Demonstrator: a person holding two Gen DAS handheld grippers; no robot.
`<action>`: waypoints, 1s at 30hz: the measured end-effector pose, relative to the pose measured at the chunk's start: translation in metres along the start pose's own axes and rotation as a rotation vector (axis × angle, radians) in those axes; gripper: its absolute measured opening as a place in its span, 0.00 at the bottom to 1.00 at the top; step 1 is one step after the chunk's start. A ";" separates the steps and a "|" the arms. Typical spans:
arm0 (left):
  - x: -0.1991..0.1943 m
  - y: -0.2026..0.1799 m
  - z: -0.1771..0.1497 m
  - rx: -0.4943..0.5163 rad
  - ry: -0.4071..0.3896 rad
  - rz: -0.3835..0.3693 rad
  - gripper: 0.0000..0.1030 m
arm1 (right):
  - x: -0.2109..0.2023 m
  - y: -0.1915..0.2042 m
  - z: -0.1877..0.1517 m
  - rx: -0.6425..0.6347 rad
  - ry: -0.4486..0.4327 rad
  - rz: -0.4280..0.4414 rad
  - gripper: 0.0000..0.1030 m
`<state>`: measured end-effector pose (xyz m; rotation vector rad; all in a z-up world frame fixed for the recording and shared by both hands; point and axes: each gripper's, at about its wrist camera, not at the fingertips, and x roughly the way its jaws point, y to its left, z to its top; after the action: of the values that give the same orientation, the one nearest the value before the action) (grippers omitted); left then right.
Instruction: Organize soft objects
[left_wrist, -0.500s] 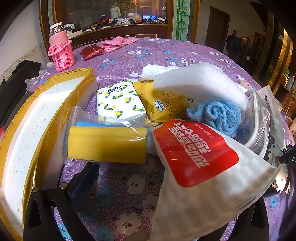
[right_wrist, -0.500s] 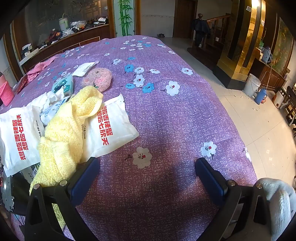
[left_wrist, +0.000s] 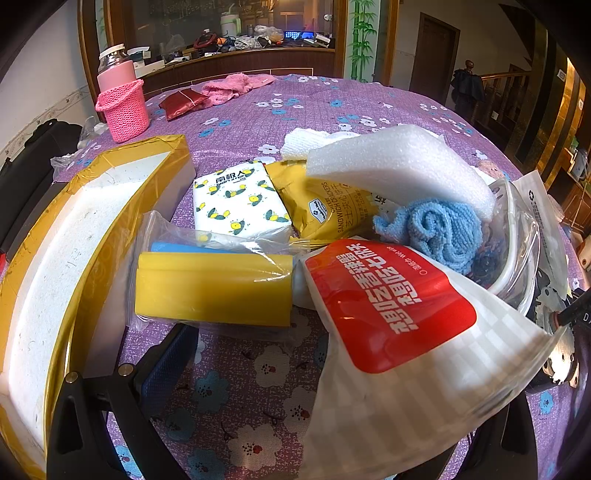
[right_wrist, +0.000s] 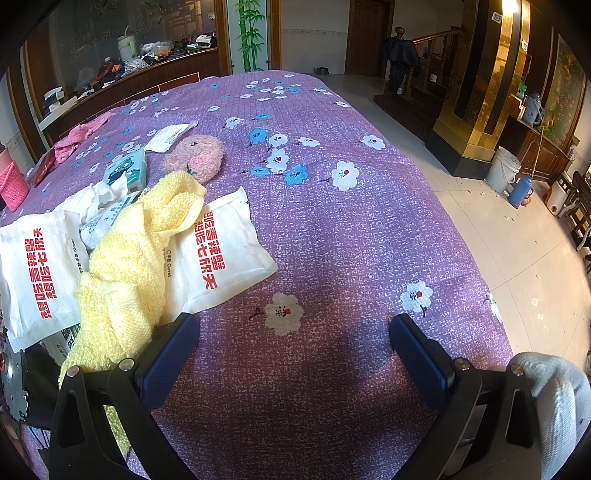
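In the left wrist view a bagged yellow sponge (left_wrist: 214, 288) lies just ahead of my left gripper (left_wrist: 293, 343), which is open; only its left finger (left_wrist: 166, 365) shows, and a white packet with a red label (left_wrist: 388, 306) hides the other. Behind lie a white foam block (left_wrist: 399, 166) and a blue towel (left_wrist: 439, 229) in a glass bowl (left_wrist: 517, 236). My right gripper (right_wrist: 293, 328) stands open over bare purple cloth. To its left a yellow towel (right_wrist: 129, 258) drapes over white packets (right_wrist: 221, 251), with a pink plush (right_wrist: 195, 155) farther back.
A gold-taped foam box (left_wrist: 55, 258) stands at the left. A printed tissue pack (left_wrist: 240, 199), a yellow cracker packet (left_wrist: 325, 210) and a pink knitted basket (left_wrist: 123, 107) lie beyond. The table edge (right_wrist: 480, 266) drops to the tiled floor on the right. Grey fabric (right_wrist: 554, 398) sits by my right finger.
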<state>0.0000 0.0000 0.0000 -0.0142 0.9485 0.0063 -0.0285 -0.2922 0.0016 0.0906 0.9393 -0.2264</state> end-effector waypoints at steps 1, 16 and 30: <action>0.000 0.000 0.000 -0.002 0.000 0.001 1.00 | 0.000 0.000 0.000 0.000 0.000 0.000 1.00; -0.012 0.005 -0.015 0.057 0.033 -0.051 1.00 | 0.000 0.000 -0.001 0.000 0.000 0.000 1.00; -0.012 0.008 -0.014 0.042 0.029 -0.055 1.00 | -0.007 -0.007 -0.005 0.006 0.055 0.031 1.00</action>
<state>-0.0182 0.0075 0.0012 -0.0020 0.9768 -0.0648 -0.0379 -0.2974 0.0041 0.1170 0.9911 -0.1988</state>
